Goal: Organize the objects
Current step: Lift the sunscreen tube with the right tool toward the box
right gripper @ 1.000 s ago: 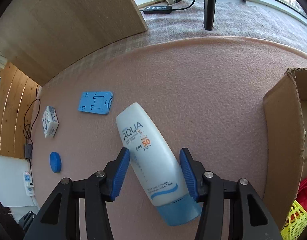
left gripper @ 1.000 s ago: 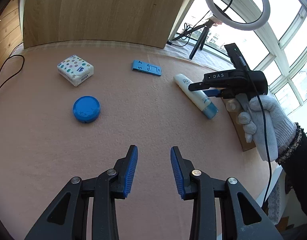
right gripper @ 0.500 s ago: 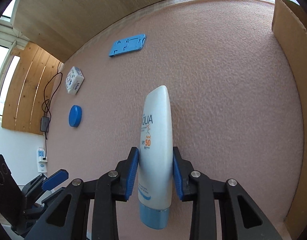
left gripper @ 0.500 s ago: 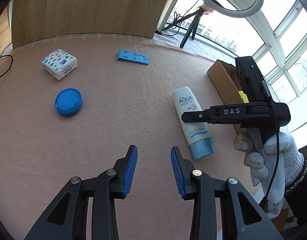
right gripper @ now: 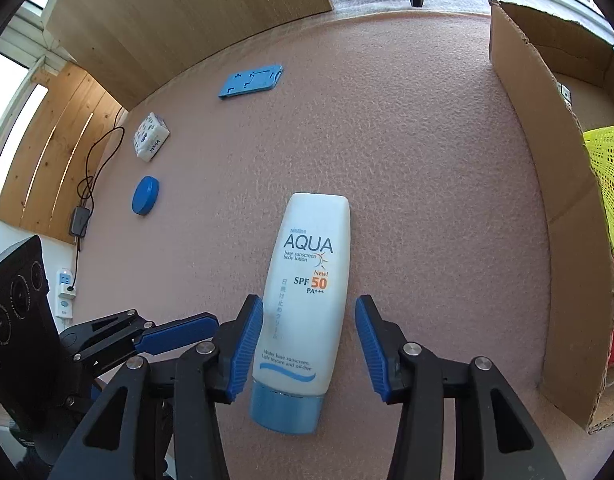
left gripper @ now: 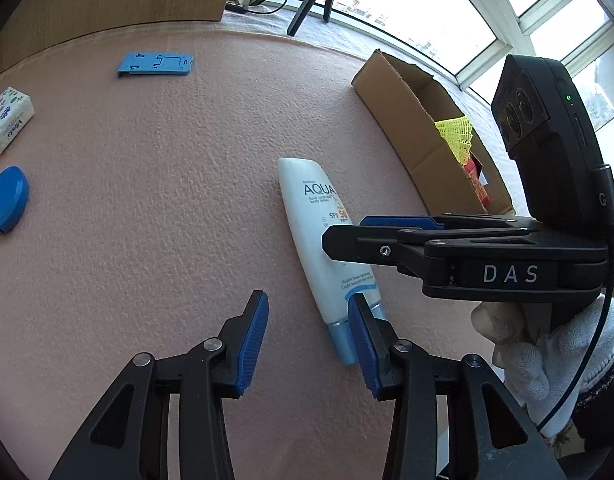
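Sunlit windows are backing a pink felt worktop [right gripper: 407, 128] where a white sunscreen tube [right gripper: 307, 292] is lying flat, cap toward the cameras, near a cardboard box [right gripper: 547, 184] that is already holding a yellow mesh item [right gripper: 607, 184]. The right tongs [right gripper: 309, 344] are straddling the tube's lower half, spread wide, with a gap showing on the right side, so nothing is being gripped. The left tongs [left gripper: 307, 344] are waiting released just beside the cap. Judging by this, the tube is the piece in hand; closing squarely on it and carrying it to the box seems next.
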